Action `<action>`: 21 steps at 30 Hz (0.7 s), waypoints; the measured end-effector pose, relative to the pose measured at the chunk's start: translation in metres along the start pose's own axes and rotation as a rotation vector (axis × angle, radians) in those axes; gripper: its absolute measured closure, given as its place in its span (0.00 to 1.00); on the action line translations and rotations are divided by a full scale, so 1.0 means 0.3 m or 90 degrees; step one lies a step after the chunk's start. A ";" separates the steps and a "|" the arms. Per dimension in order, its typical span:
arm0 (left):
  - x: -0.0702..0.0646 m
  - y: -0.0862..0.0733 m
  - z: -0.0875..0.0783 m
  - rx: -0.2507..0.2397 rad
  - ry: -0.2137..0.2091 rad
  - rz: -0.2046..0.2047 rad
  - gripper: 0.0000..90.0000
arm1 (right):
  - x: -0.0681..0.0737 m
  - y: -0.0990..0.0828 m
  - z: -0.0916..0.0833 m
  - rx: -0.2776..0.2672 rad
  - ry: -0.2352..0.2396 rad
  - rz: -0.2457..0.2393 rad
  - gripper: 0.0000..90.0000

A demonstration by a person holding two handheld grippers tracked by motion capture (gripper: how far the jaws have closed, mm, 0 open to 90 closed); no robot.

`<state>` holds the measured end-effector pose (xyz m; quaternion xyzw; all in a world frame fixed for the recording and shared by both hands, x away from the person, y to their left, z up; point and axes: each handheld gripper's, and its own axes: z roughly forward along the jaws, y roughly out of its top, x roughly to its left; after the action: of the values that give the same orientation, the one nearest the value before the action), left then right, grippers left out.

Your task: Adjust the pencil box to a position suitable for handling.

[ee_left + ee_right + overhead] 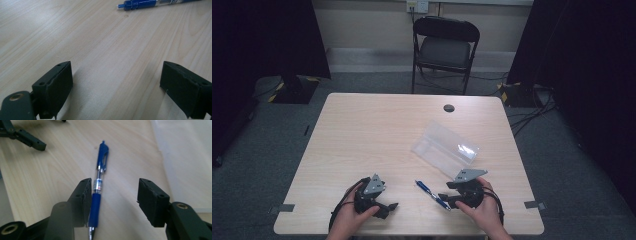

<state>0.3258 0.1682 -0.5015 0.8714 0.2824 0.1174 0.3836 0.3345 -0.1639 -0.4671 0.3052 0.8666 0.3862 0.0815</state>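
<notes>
1. In the right gripper view I am losing the tip end of the blue pen [98, 187]: it is running out past the bottom edge, partly behind the left-hand finger [83, 200]. In the left gripper view the pen [155, 3] is being cut off by the top edge at 1 o'clock, so I am seeing just its clip end.
2. I am holding the right gripper [451, 192] over the pen with its fingers spread. The barrel is lying between them, right against the left-hand finger and well apart from the right-hand one; I cannot tell whether that finger is touching it. Nothing is being pinched.
3. The left gripper [391, 208] is resting with its fingers spread wide over bare counter [372, 130].
4. In the high view the pen [432, 194] is lying near the counter's front edge, its long axis running from 10 o'clock to 4 o'clock, just at 7 o'clock of the clear plastic case [445, 149].
</notes>
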 end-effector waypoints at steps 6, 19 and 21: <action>0.000 0.000 0.000 -0.001 0.000 0.000 0.12 | 0.017 -0.033 0.035 0.016 0.014 0.006 0.59; 0.000 0.000 0.000 -0.001 0.000 0.000 0.12 | 0.045 -0.034 0.058 0.039 0.019 0.004 0.72; 0.000 0.000 0.000 -0.001 0.000 0.000 0.12 | 0.053 -0.033 0.063 0.038 0.015 -0.006 0.75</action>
<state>0.3259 0.1681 -0.5015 0.8710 0.2821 0.1176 0.3846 0.3241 -0.1478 -0.4859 0.2986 0.8802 0.3633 0.0644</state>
